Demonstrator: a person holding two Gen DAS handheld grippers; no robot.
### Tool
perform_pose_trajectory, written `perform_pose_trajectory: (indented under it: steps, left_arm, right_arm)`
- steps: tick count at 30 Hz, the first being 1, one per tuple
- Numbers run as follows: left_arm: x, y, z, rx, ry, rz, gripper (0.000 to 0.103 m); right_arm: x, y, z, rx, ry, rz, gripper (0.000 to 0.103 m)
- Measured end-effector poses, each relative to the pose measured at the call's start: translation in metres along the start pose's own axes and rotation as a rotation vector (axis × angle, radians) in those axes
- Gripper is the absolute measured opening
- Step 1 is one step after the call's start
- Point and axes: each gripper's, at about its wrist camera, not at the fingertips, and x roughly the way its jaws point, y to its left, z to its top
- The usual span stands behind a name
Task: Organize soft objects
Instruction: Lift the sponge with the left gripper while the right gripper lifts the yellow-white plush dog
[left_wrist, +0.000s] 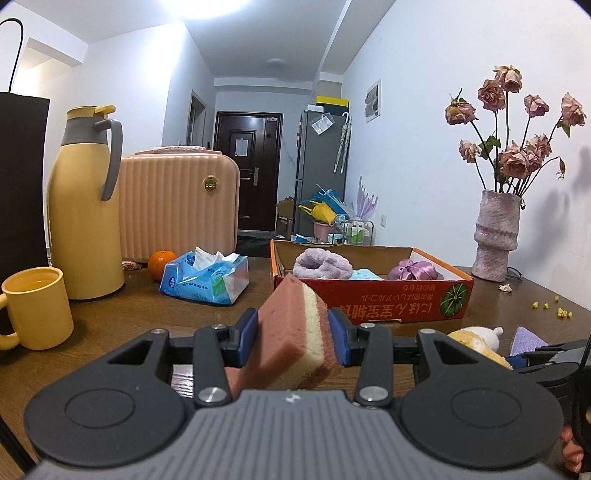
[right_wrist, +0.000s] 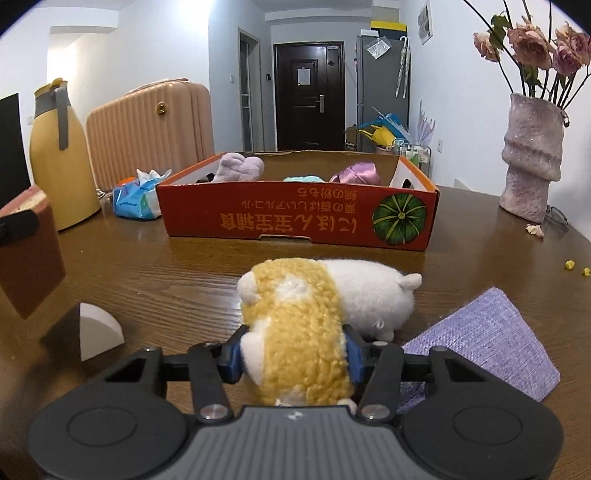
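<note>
The sponge (left_wrist: 295, 332) is squeezed between the pads of the left hand-held gripper (left_wrist: 293, 338) and held up off the tabletop (left_wrist: 147, 306), likely so it can be carried to the box (left_wrist: 373, 295). The plush (right_wrist: 314, 314) lies on the tabletop, pinched by the right hand-held gripper (right_wrist: 293, 356), not yet lifted. Soft things are already kept in the box. Upside-down Asian writing and a green pumpkin are printed on its side; the words cannot be read.
</note>
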Motion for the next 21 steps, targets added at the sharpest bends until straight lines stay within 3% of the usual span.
perform_pose_trajectory:
  steps: [10, 17, 21]
  left_arm:
    - [0.001, 0.0, -0.001, 0.0, 0.0, -0.001, 0.043]
    - [0.0, 0.0, 0.0, -0.004, -0.007, 0.005, 0.043]
    - [0.001, 0.001, 0.0, -0.008, -0.005, 0.007, 0.043]
  right_arm:
    - [-0.013, -0.001, 0.0, 0.005, -0.068, 0.002, 0.048]
    - [-0.044, -0.002, 0.001, 0.004, -0.245, 0.016, 0.048]
    - [-0.054, -0.001, 0.003, -0.014, -0.303, 0.009, 0.048]
